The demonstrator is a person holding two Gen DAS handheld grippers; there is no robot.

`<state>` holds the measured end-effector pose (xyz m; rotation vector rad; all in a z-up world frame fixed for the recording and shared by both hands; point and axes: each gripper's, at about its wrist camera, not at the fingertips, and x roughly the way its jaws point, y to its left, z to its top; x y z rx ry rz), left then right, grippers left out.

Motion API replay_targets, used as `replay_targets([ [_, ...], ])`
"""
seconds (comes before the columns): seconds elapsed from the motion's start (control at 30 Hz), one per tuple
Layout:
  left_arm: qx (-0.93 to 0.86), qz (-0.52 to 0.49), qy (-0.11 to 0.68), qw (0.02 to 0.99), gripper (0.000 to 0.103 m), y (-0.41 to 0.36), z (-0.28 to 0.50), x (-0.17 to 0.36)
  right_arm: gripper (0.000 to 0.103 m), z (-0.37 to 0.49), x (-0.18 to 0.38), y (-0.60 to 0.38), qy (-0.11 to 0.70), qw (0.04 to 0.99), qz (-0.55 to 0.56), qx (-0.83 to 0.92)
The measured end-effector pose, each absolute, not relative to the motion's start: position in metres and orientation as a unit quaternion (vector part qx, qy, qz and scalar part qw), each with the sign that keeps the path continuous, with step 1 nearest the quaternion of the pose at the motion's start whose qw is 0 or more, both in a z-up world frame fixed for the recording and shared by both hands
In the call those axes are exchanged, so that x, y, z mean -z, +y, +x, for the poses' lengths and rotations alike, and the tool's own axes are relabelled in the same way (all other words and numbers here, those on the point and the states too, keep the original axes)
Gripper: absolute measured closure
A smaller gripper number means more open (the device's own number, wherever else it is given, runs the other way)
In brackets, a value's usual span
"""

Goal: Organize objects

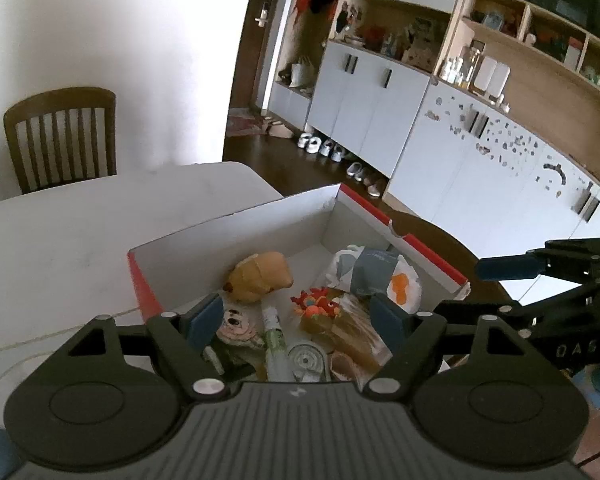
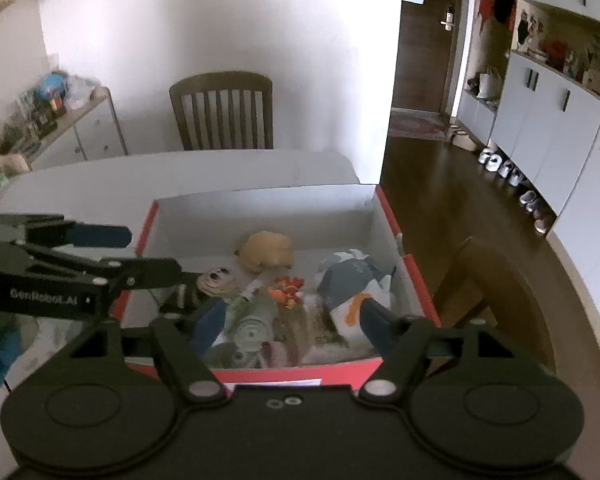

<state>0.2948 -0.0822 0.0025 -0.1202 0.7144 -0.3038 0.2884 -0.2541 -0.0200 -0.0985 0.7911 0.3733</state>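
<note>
A red cardboard box point(image 1: 236, 224) point(image 2: 260, 204) with white inner walls stands on the white table. It holds a tan plush toy point(image 1: 260, 276) point(image 2: 266, 250), a grey and white penguin plush point(image 1: 374, 276) point(image 2: 356, 280), a small orange figure point(image 1: 316, 302) point(image 2: 286, 290), a cartoon face toy point(image 1: 236, 326) point(image 2: 216, 278), a tube point(image 1: 274, 336) and a round tape dispenser point(image 1: 306, 360) point(image 2: 252, 334). My left gripper point(image 1: 296, 322) is open over the box's near end, empty. My right gripper point(image 2: 292, 326) is open above the box's near edge, empty.
The white table point(image 1: 60, 240) point(image 2: 180, 168) extends behind the box. A wooden chair point(image 1: 62, 136) point(image 2: 224, 110) stands at its far side. White cabinets point(image 1: 380, 100) and shoes point(image 1: 332, 152) line the right wall. A second chair back point(image 2: 472, 272) stands right of the box.
</note>
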Motion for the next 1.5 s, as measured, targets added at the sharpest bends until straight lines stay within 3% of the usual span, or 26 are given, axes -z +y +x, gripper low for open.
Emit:
replay_targets([
  [0.1,0.144,-0.056,0.342,0.927,0.018,-0.077,0.285,-0.006,0.024,0.282,0.016,-0.253,0.378,0.907,-0.037,-0.180],
  [0.23,0.148,-0.059,0.341,0.926,0.000,-0.070,0.276,-0.006,0.018,0.274,0.013,-0.250,0.370,0.911,-0.026,-0.180],
  [1.5,0.094,-0.038,0.328,0.939,0.000,-0.071,0.229,-0.012,0.014,0.231,0.012,-0.239,0.346,0.923,-0.016,-0.168],
])
